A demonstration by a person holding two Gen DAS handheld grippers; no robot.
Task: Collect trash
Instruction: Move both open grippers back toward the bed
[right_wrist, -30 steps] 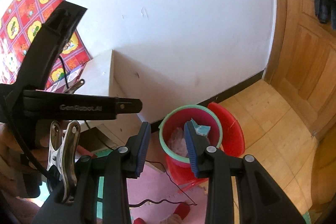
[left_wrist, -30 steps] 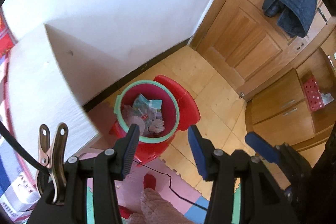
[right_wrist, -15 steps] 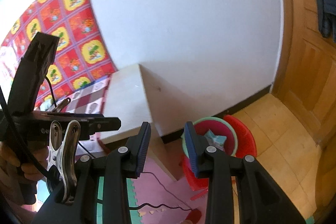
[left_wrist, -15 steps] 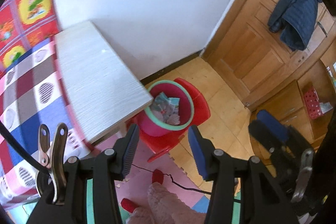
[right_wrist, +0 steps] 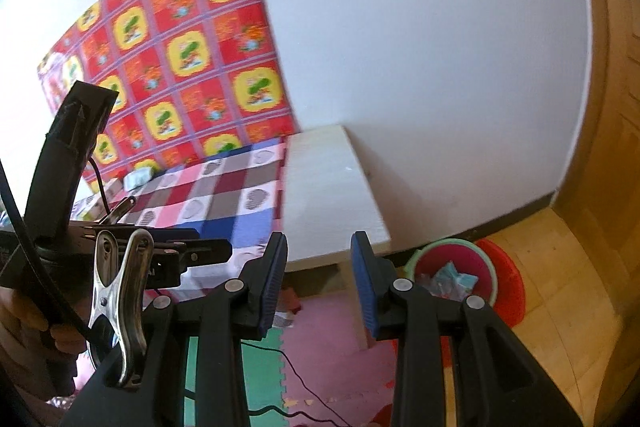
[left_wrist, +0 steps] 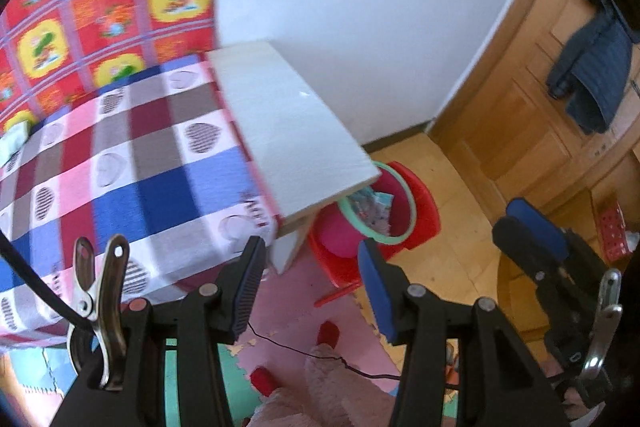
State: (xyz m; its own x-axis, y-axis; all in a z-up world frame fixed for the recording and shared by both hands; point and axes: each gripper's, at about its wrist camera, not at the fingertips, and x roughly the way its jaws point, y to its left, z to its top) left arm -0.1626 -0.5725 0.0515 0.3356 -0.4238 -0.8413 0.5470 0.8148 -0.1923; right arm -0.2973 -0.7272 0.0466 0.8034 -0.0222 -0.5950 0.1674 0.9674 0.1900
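Both views have swung up and leftward from the bin toward the checked cloth.

We hold the left hand-held gripper and right hand-held gripper released and empty. A small pale packet, possibly trash, lies far ahead-left on the worktop, nearer our left one. The trash bin sits ahead-right. No legible writing.

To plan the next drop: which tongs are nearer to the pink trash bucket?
Right, probably. The pink trash bucket lies just low-right of the right tongs; the left tongs hang further left, over the checked cloth.
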